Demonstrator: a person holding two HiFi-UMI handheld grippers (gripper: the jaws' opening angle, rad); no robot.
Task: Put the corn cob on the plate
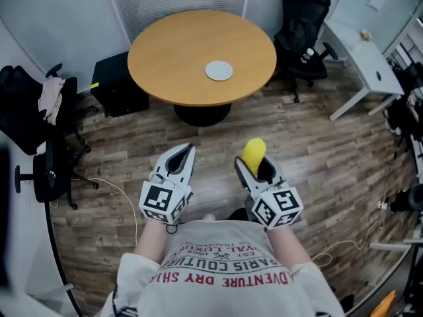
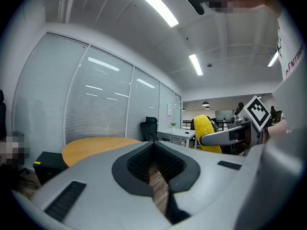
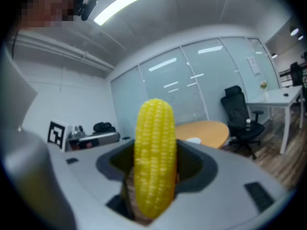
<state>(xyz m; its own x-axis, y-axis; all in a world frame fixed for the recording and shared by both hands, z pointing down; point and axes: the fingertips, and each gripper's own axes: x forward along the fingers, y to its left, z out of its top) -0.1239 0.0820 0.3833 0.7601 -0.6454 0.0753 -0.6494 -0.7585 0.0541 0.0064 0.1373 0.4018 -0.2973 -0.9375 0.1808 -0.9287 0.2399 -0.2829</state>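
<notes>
Corn cob (image 3: 154, 162) is up in the air, pinched between the jaws of the right gripper (image 1: 256, 170), over the wooden floor (image 1: 317, 157) and well apart from the table. It stands along the jaws, lower part clamped and rounded tip poking out past them.

We judge it light and stiff. The kernel rows are bumpy, so the pads get some bite, but the body is round and may swivel or slip if squeezed loosely. The hold sits low on the cob, so we'd expect the free end to tip. A grab nearer the middle would be steadier.

Left gripper (image 1: 185, 152) is beside the right one, jaws pressed together at the tips with nothing between them.

Plate (image 1: 219, 70) lies bare on the round table (image 1: 165, 65), near the middle of the top and a bit toward the near right edge. Cob is not yet on it.
</notes>
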